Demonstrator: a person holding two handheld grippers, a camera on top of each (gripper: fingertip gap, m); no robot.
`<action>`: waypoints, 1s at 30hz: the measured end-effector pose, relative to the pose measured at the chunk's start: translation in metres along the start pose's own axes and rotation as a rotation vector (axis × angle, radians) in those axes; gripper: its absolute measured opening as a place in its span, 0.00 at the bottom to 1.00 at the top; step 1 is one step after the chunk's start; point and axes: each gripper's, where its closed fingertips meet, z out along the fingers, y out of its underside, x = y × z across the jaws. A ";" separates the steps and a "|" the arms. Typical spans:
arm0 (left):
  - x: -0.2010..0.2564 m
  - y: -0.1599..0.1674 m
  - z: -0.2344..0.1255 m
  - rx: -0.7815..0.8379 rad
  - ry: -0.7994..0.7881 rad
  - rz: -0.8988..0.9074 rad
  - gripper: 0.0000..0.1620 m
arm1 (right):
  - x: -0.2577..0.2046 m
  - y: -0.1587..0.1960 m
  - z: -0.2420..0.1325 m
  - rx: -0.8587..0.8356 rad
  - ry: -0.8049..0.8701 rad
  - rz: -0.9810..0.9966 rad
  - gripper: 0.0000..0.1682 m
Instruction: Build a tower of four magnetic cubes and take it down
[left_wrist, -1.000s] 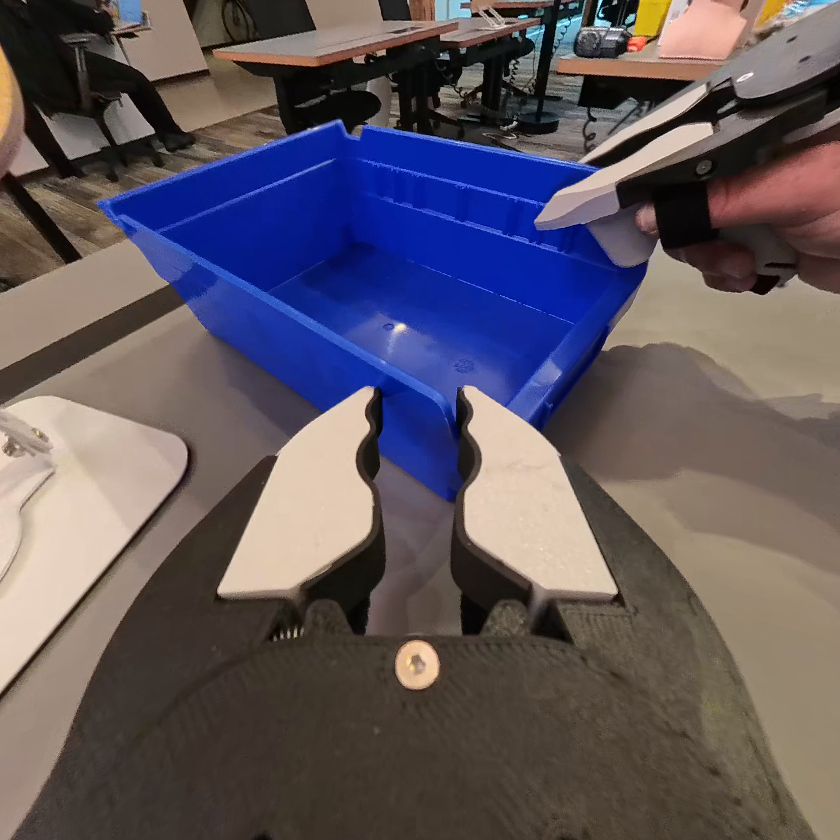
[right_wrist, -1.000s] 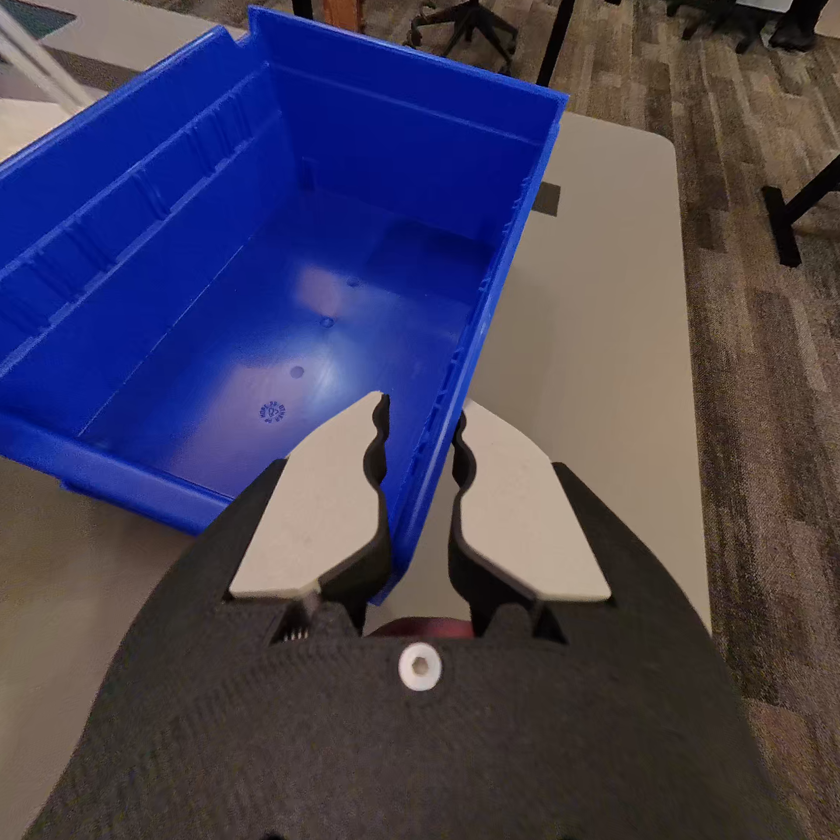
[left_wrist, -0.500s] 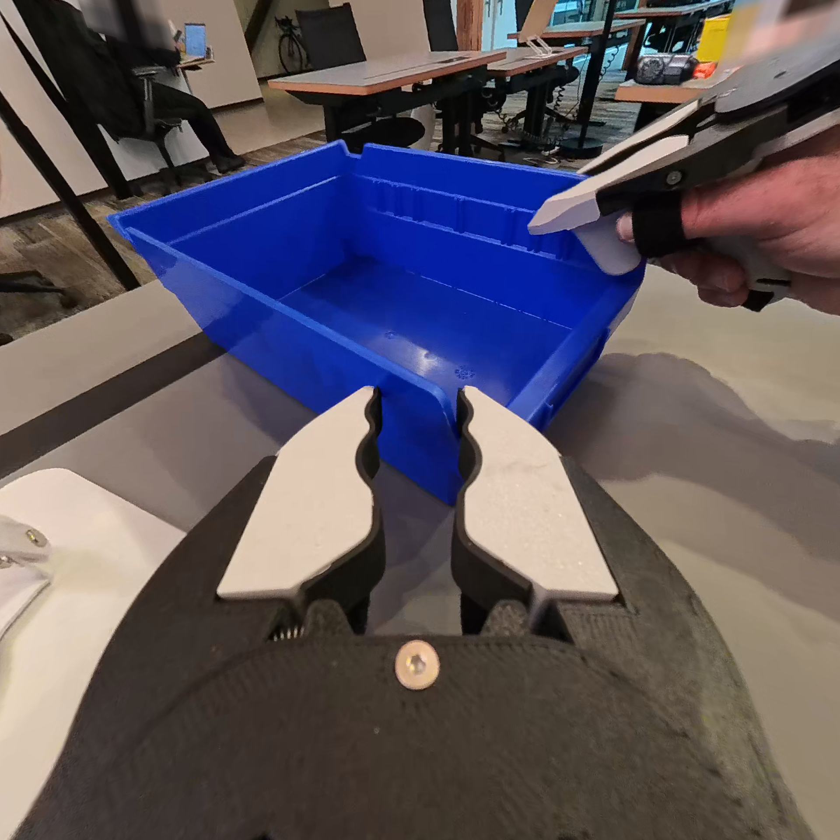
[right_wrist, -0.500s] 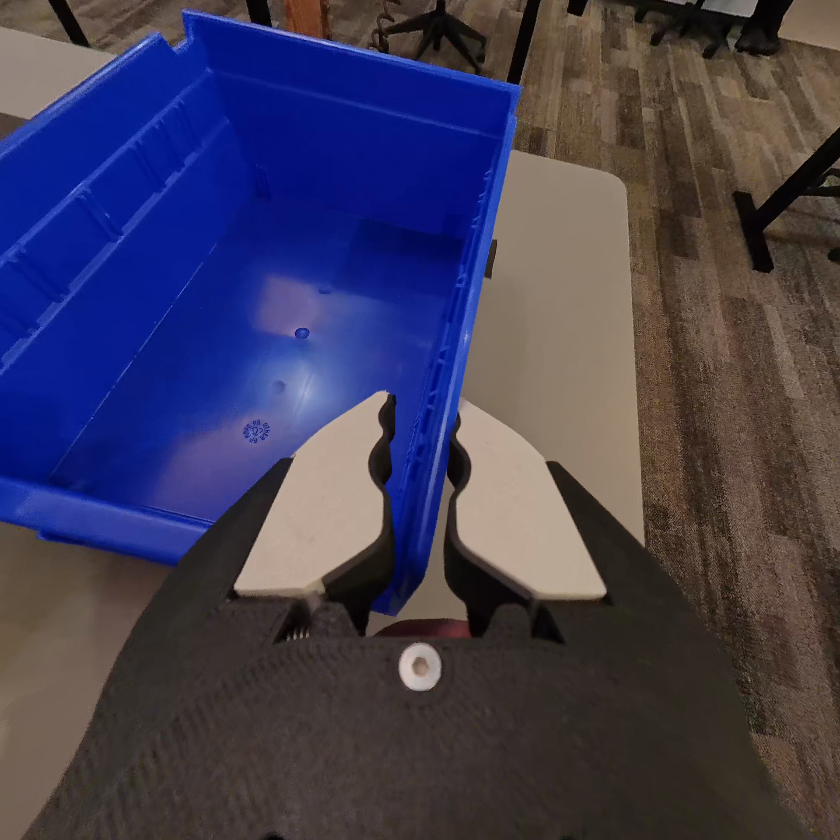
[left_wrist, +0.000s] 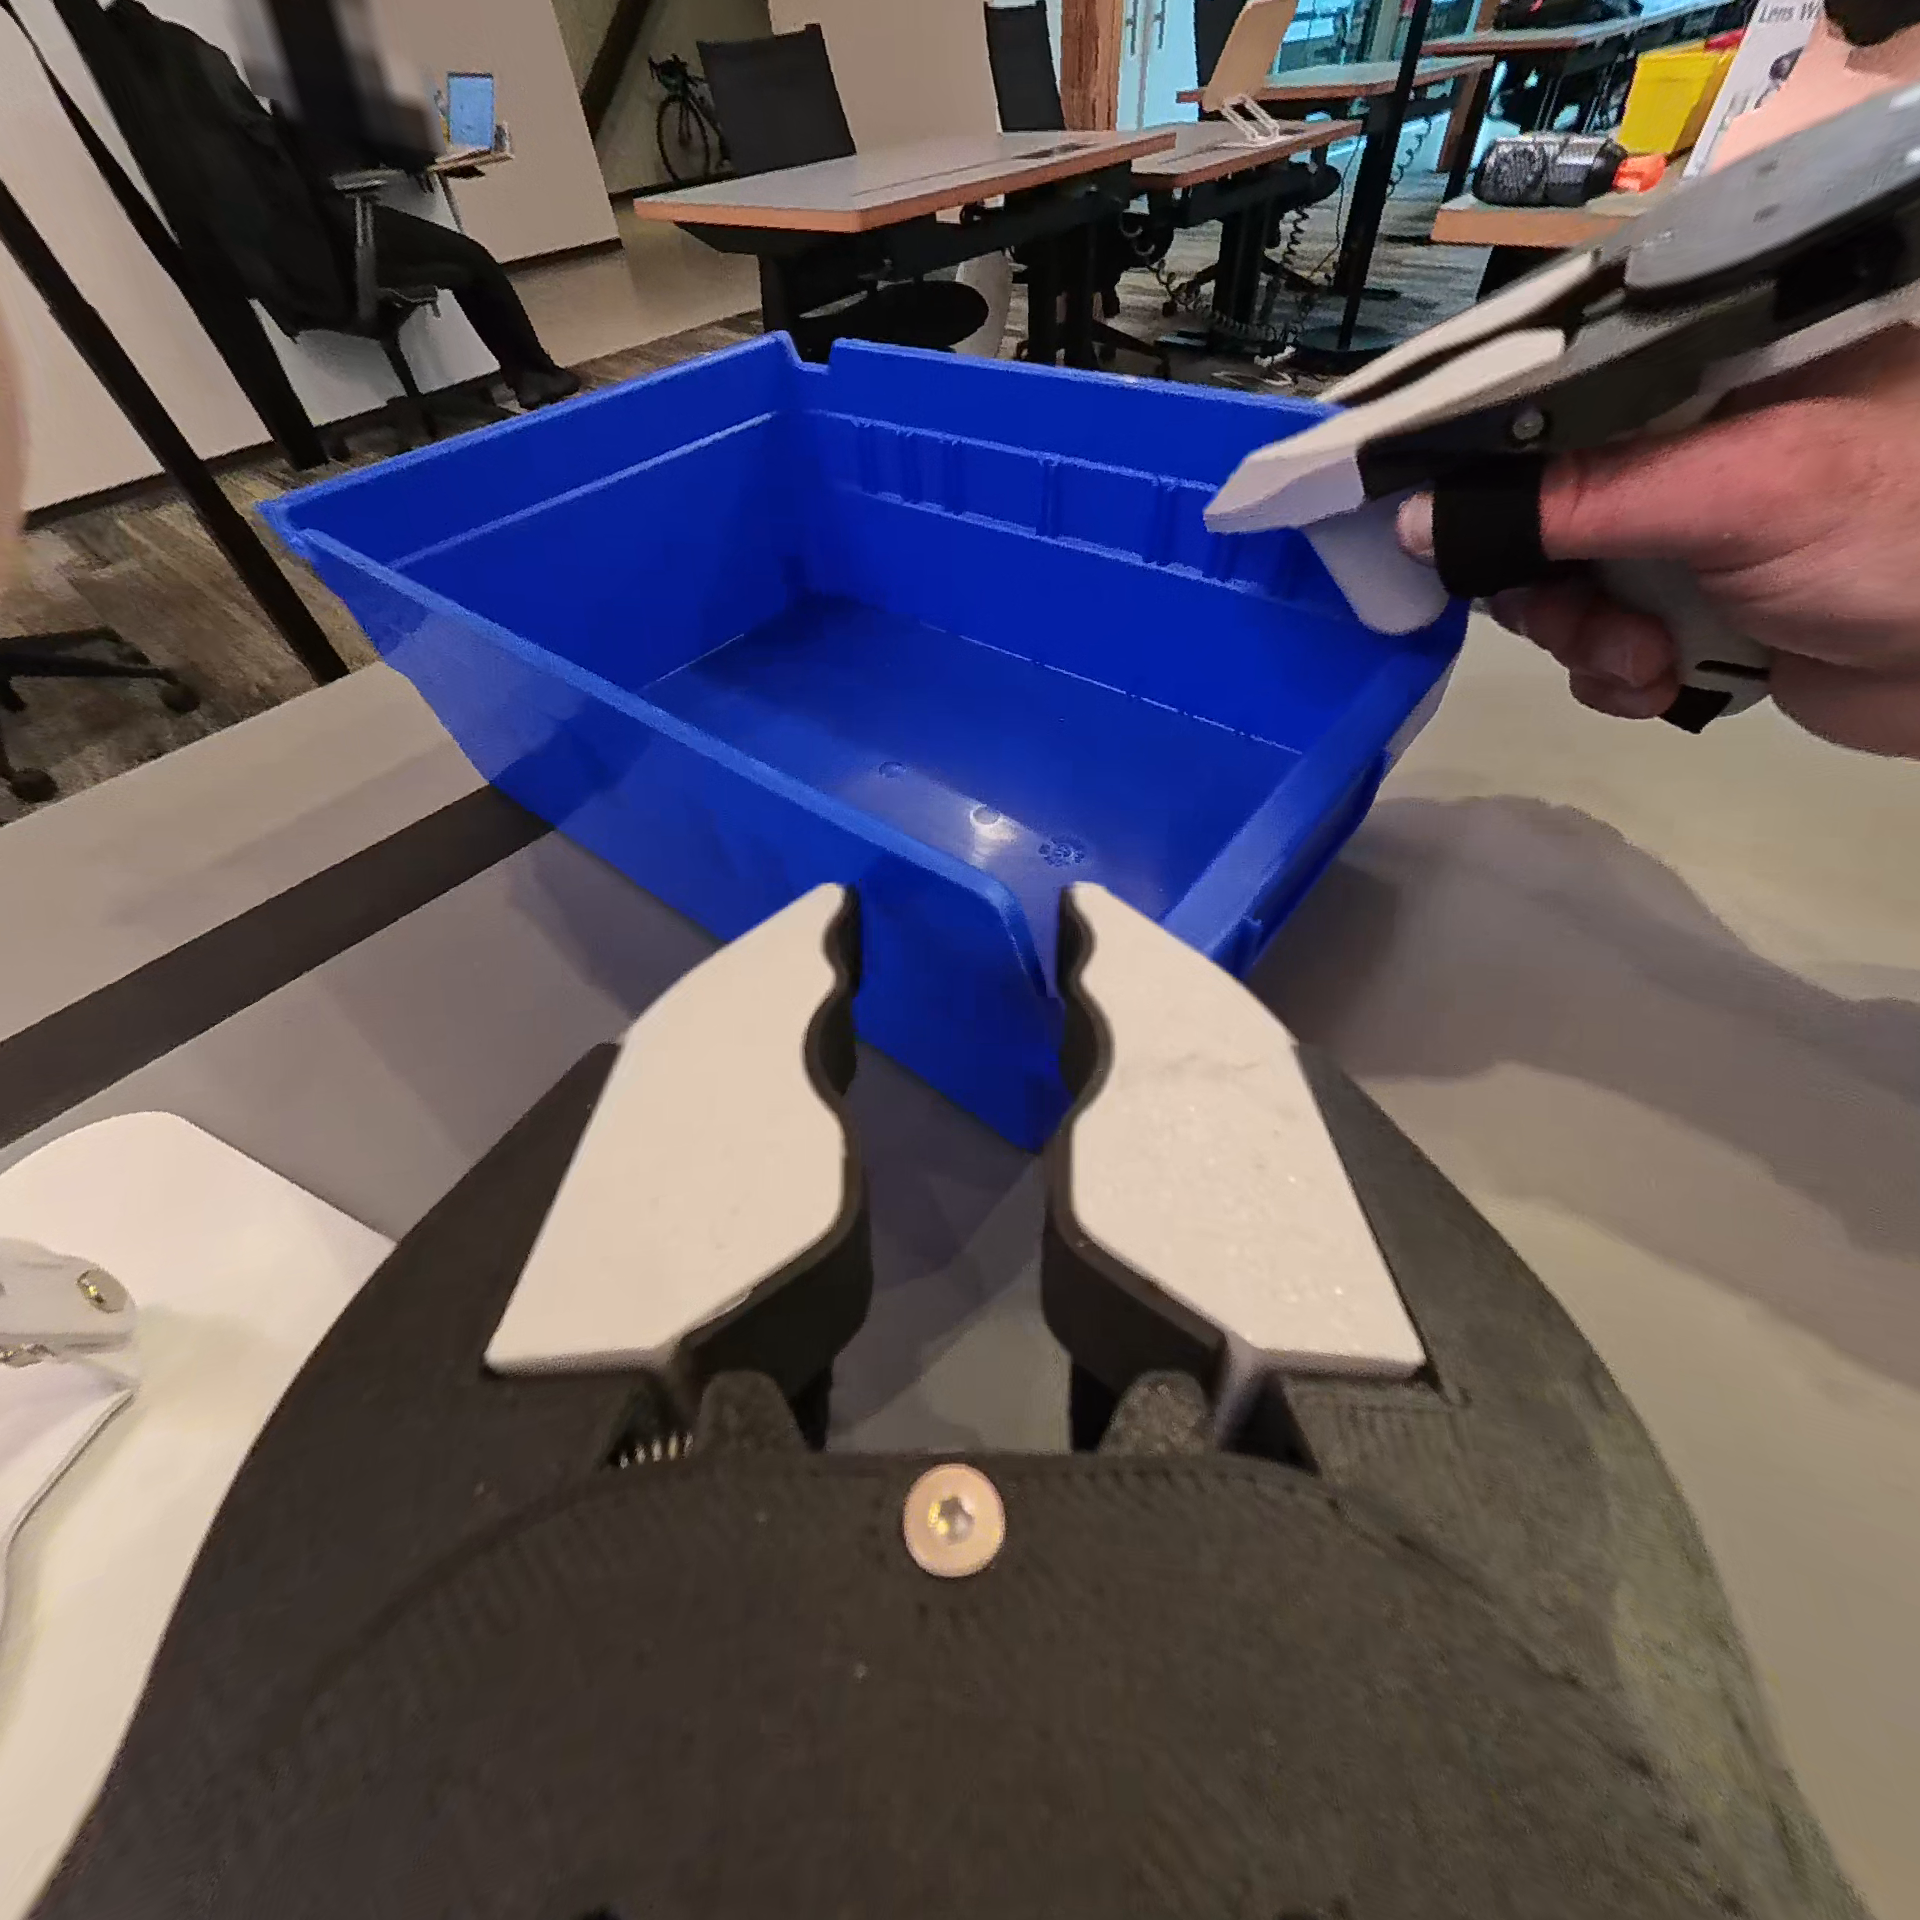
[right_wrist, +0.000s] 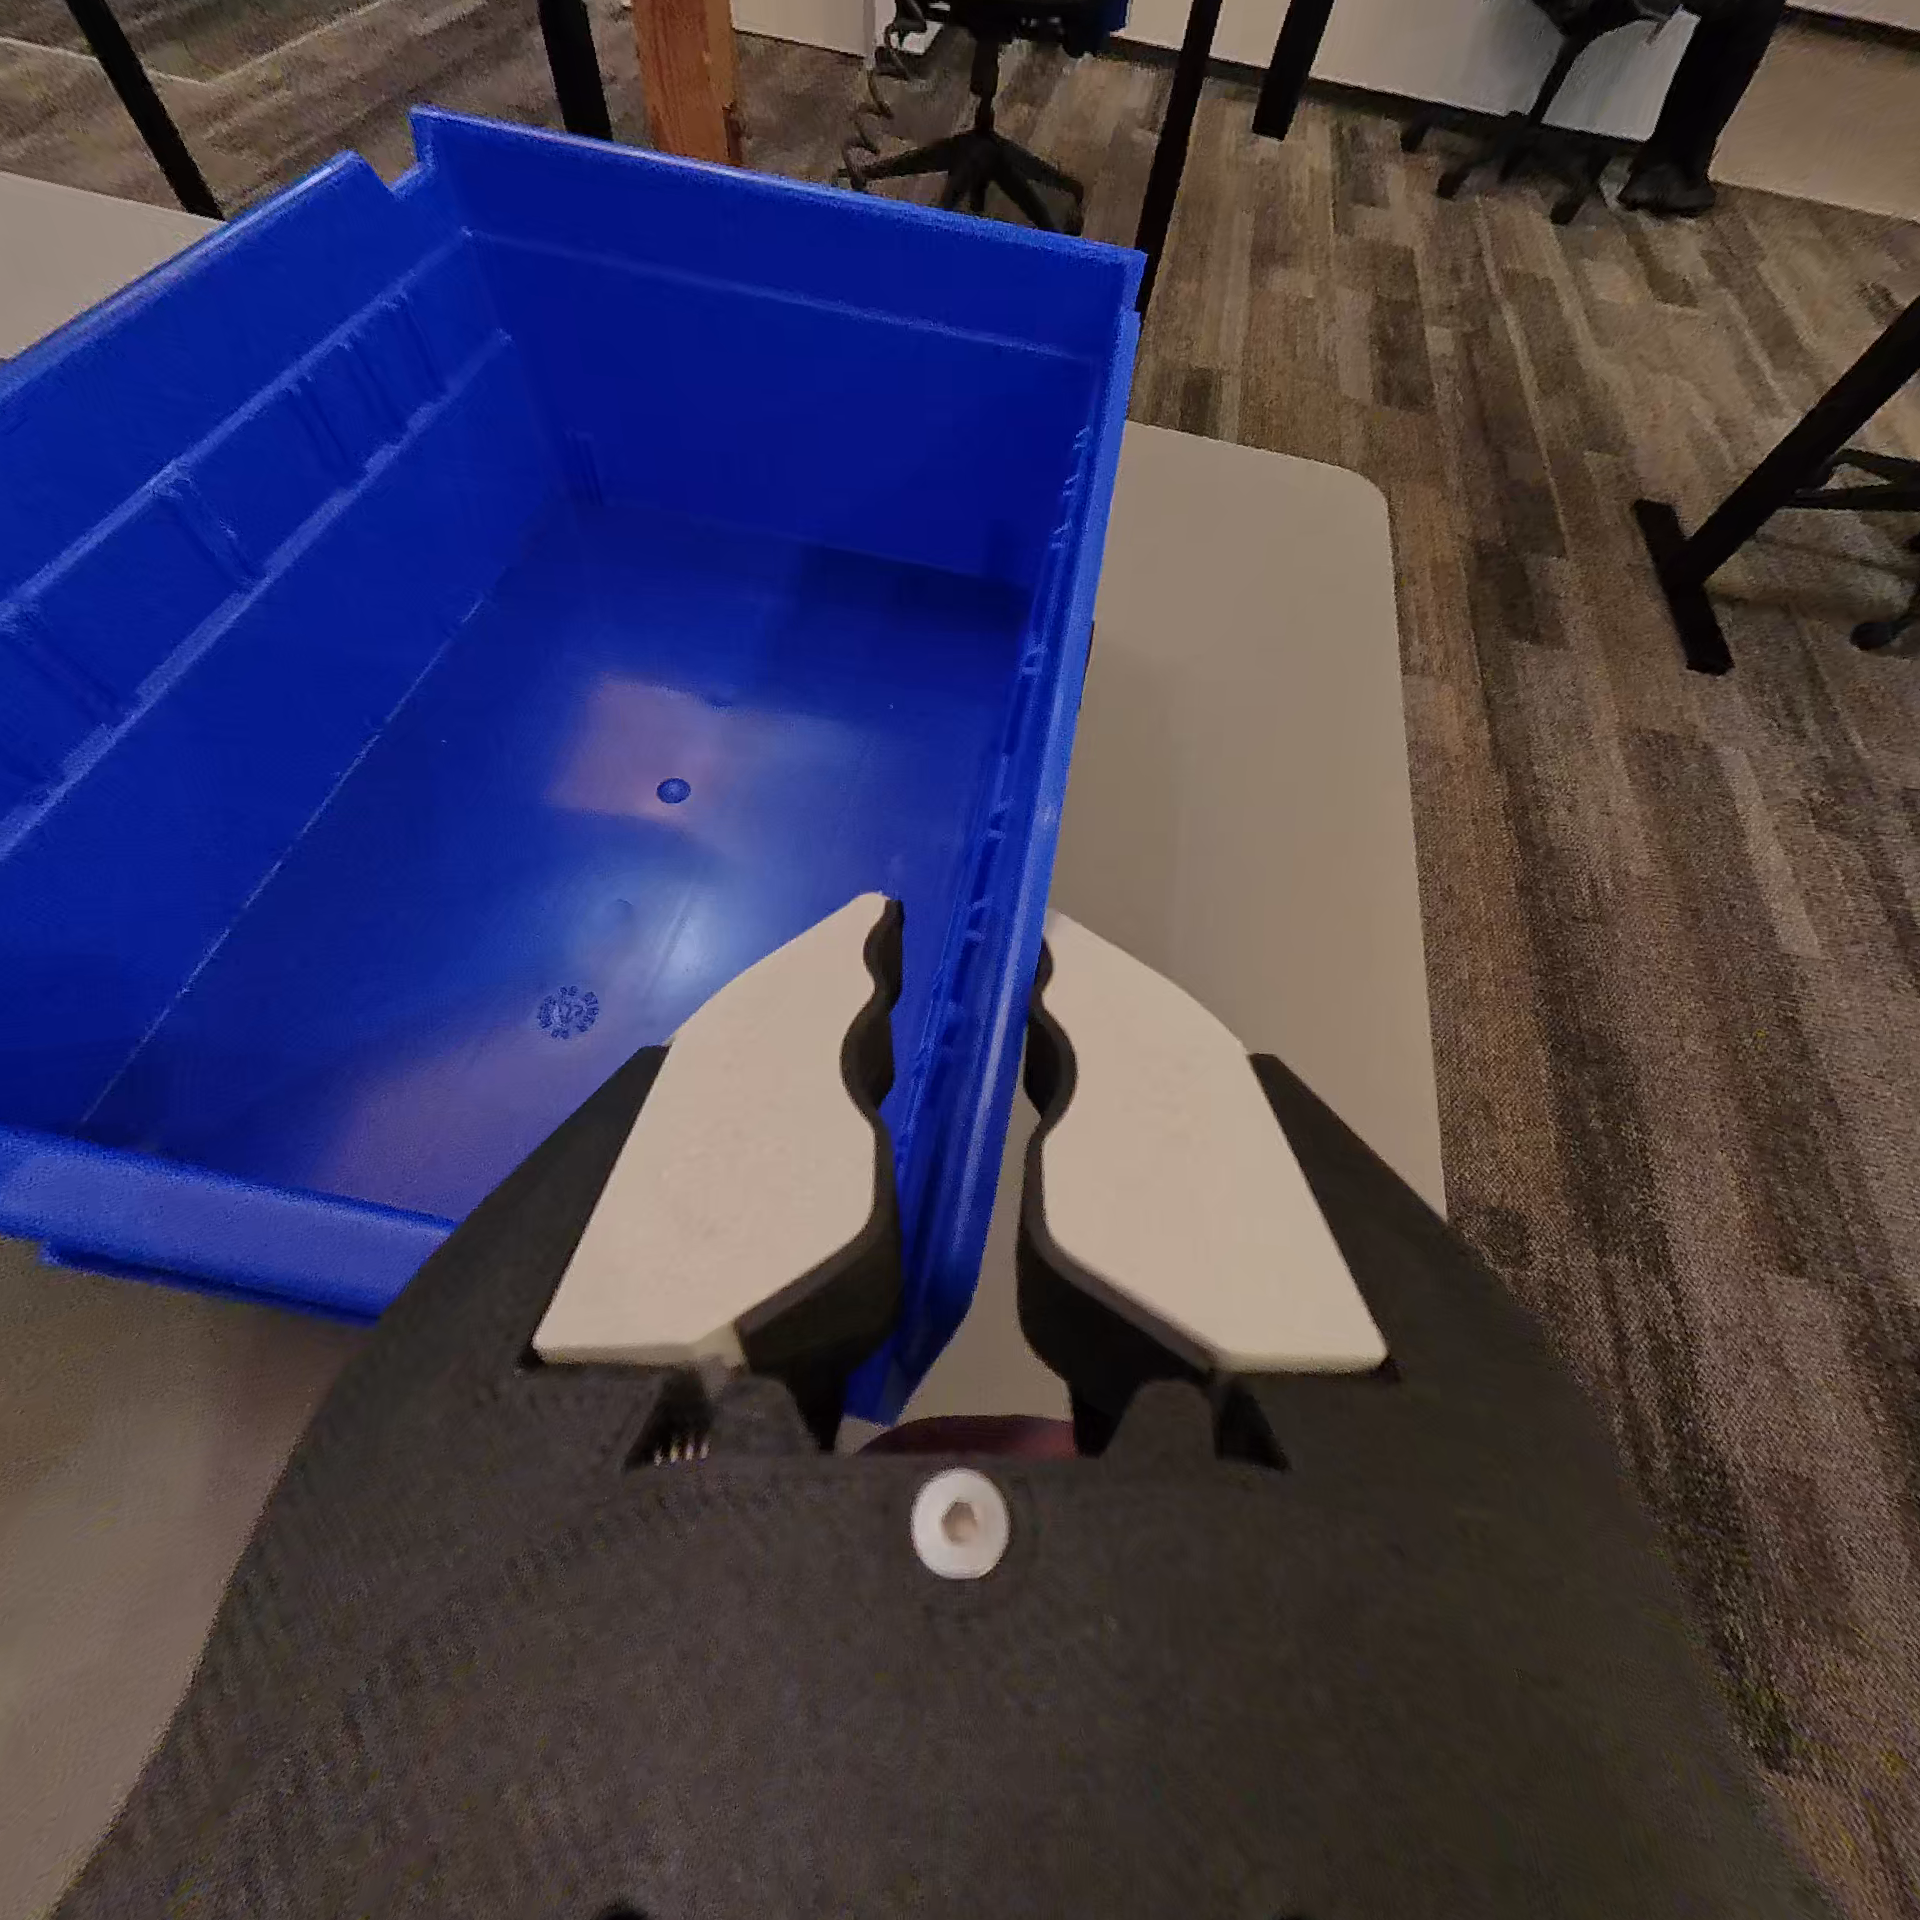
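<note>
An empty blue bin (left_wrist: 727, 582) is on the grey table (left_wrist: 1610, 1195); no magnetic cubes show in either view. My left gripper (left_wrist: 956, 904) is shut on the bin's near corner wall, one finger on each side. My right gripper (right_wrist: 966, 925) is shut on the bin's right side wall (right_wrist: 1049, 582), with the left finger inside and the right finger outside. It also shows in the left wrist view (left_wrist: 1299, 499), held by a hand at the bin's far right rim. Something small and dark red (right_wrist: 956, 1439) shows under the right gripper's base.
A white plate (left_wrist: 156, 1247) with a metal fitting lies on the table at the left. The table's right edge (right_wrist: 1403, 831) drops to a carpeted floor (right_wrist: 1662, 1039). Desks (left_wrist: 935, 177), chairs and a seated person (left_wrist: 416, 239) are beyond.
Both grippers have moved with the bin held between them; the room behind has shifted and the white plate has slid lower in the left view. The right fingers have closed tighter on the wall.
</note>
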 end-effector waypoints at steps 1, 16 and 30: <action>-0.002 -0.002 -0.003 0.017 -0.013 -0.002 0.27 | 0.001 0.001 -0.002 0.003 0.019 -0.003 0.18; -0.019 0.027 -0.116 0.060 -0.046 0.147 0.29 | -0.046 -0.017 -0.068 0.199 0.278 -0.332 0.15; -0.077 0.057 -0.217 0.069 -0.055 0.095 0.22 | -0.319 -0.004 -0.063 0.318 -0.100 -0.613 0.19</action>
